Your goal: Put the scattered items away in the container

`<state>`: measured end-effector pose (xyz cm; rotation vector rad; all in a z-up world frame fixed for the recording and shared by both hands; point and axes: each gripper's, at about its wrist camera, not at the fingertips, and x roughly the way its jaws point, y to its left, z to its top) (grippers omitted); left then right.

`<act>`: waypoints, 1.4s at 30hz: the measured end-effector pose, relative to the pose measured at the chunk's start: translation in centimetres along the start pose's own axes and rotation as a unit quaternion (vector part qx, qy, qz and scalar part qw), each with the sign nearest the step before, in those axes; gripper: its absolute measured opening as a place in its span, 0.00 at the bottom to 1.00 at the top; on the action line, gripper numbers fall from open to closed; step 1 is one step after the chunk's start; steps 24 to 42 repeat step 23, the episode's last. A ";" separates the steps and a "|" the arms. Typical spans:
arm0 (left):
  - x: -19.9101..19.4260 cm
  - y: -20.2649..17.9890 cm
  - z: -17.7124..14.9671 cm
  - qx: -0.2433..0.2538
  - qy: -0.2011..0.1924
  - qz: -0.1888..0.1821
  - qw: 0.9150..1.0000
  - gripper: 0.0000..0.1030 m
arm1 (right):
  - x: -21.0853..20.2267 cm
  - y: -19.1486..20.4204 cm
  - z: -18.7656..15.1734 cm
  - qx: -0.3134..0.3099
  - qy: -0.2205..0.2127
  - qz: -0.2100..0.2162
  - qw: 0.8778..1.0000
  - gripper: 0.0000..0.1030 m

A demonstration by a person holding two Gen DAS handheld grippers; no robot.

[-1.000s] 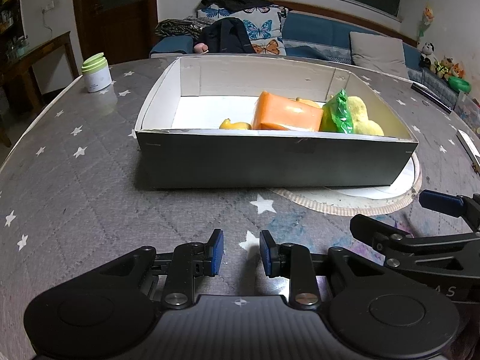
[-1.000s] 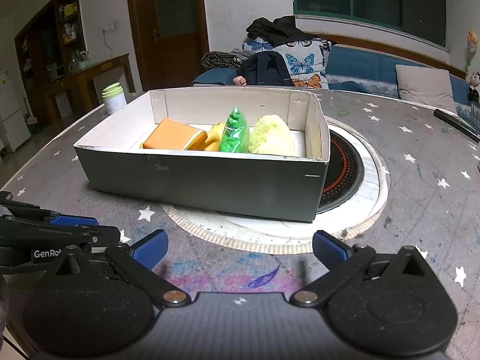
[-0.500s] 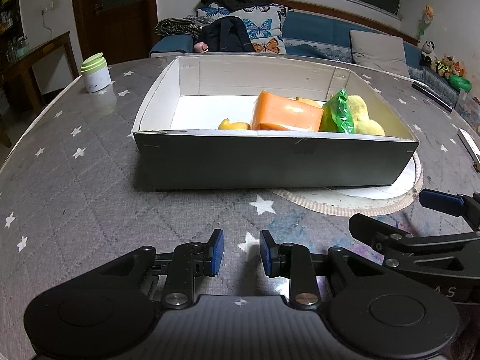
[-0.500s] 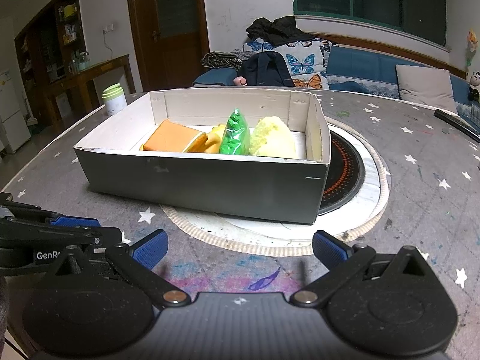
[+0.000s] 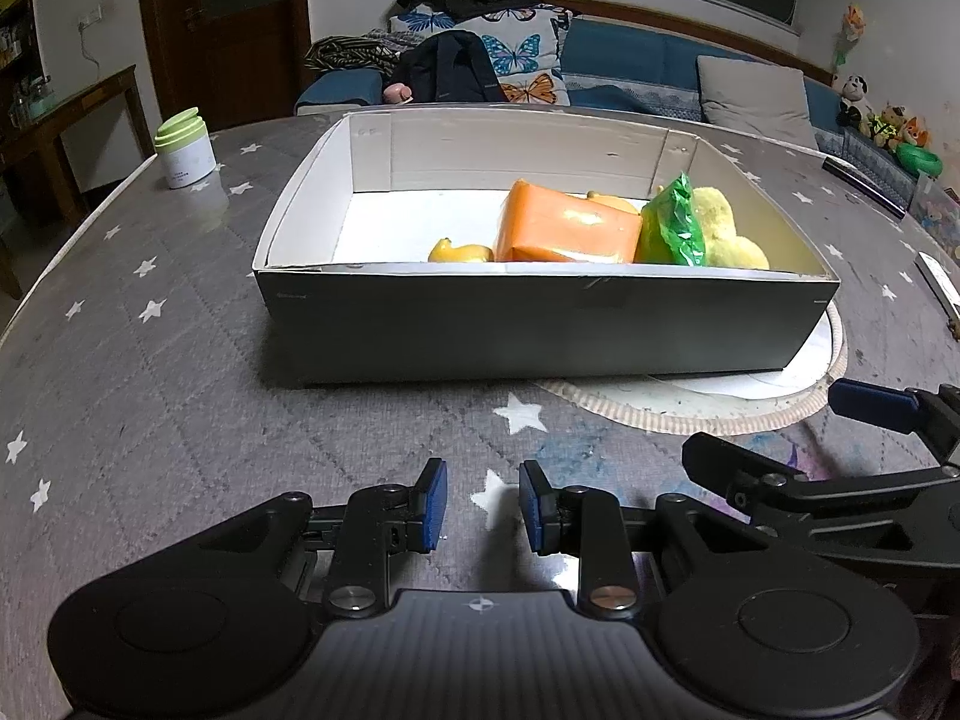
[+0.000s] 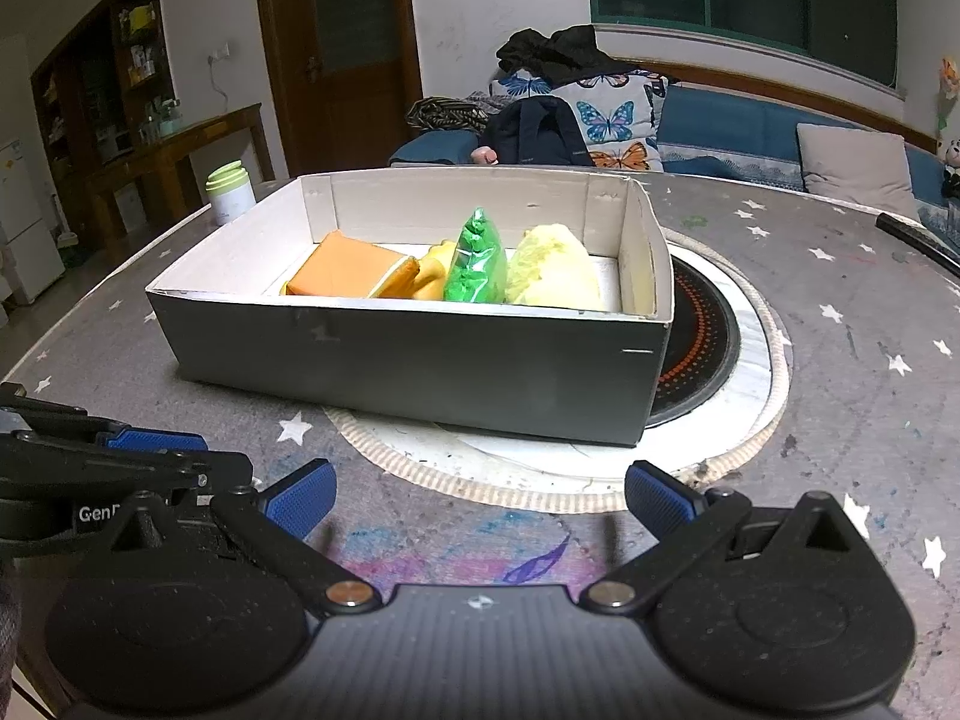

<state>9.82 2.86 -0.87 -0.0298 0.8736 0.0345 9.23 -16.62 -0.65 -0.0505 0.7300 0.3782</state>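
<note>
A grey cardboard box (image 5: 540, 324) (image 6: 420, 360) with a white inside stands on the star-patterned table. In it lie an orange packet (image 5: 567, 228) (image 6: 348, 270), a small yellow duck (image 5: 459, 252), a green bag (image 5: 675, 222) (image 6: 477, 261) and a yellow plush (image 5: 729, 234) (image 6: 555, 270). My left gripper (image 5: 483, 507) is empty, its jaws a narrow gap apart, low over the table in front of the box. My right gripper (image 6: 480, 495) is wide open and empty, to the right of the left one.
A white jar with a green lid (image 5: 183, 147) (image 6: 231, 192) stands at the table's far left. A round hob with a white rim (image 6: 714, 360) lies under the box's right end. A dark remote (image 5: 864, 183) lies at far right. A sofa stands behind.
Both views have drifted very slightly; the box and its contents have not moved, and neither gripper has changed its opening.
</note>
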 end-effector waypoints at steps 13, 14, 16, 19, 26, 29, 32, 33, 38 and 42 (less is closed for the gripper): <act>0.0 -0.1 0.1 -0.001 -0.002 0.003 1.000 0.28 | 0.3 -0.1 0.1 0.001 0.002 0.000 1.000 1.00; 0.0 -0.2 0.0 0.000 -0.003 0.003 1.000 0.28 | 0.2 -0.1 0.1 0.001 0.001 0.000 1.000 1.00; -0.1 -0.3 0.0 0.000 -0.005 0.004 1.000 0.28 | 0.2 -0.1 0.1 0.001 0.000 -0.001 1.000 1.00; -0.2 -0.4 0.0 0.003 -0.013 0.003 1.000 0.26 | 0.1 -0.1 0.1 0.002 -0.002 -0.001 1.000 1.00; -0.5 -0.5 0.1 0.006 -0.023 0.001 1.000 0.26 | -0.1 -0.2 0.2 0.005 -0.006 0.000 1.000 1.00; -0.5 -0.5 0.1 0.006 -0.023 0.001 1.000 0.26 | -0.1 -0.2 0.2 0.005 -0.006 0.000 1.000 1.00; -0.5 -0.5 0.1 0.006 -0.023 0.001 1.000 0.26 | -0.1 -0.2 0.2 0.005 -0.006 0.000 1.000 1.00; -0.5 -0.5 0.1 0.006 -0.023 0.001 1.000 0.26 | -0.1 -0.2 0.2 0.005 -0.006 0.000 1.000 1.00; -0.5 -0.5 0.1 0.006 -0.023 0.001 1.000 0.26 | -0.1 -0.2 0.2 0.005 -0.006 0.000 1.000 1.00; -0.5 -0.5 0.1 0.006 -0.023 0.001 1.000 0.26 | -0.1 -0.2 0.2 0.005 -0.006 0.000 1.000 1.00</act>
